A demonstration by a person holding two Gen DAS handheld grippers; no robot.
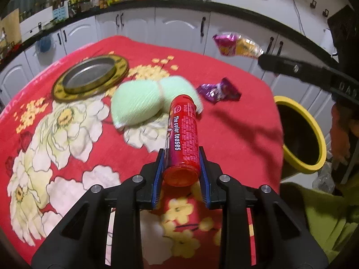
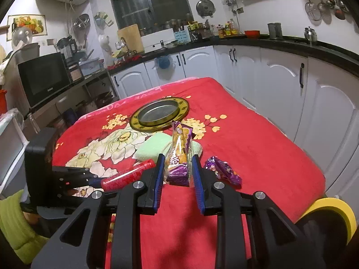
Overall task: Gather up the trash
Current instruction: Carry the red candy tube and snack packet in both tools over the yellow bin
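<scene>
My left gripper (image 1: 180, 154) is shut on a red plastic tube (image 1: 182, 130) near its capped end and holds it tilted above the red flowered tablecloth (image 1: 235, 130). In the right wrist view the same tube (image 2: 128, 174) sticks out of the left gripper (image 2: 94, 180) at the left. The right gripper (image 2: 178, 159) is shut on a yellow and purple snack wrapper (image 2: 179, 148). From the left wrist that wrapper (image 1: 235, 44) hangs in the air off the right gripper (image 1: 261, 58). A purple wrapper (image 1: 218, 90) (image 2: 224, 170) lies on the cloth.
A yellow-rimmed bin (image 1: 314, 134) (image 2: 336, 210) stands beside the table's right edge. Two pale green sponges (image 1: 139, 103) (image 2: 154, 148) lie mid-table, with a gold-rimmed metal plate (image 1: 89, 78) (image 2: 159, 114) behind them. White cabinets ring the table. A person's green sleeve (image 2: 13, 219) shows low.
</scene>
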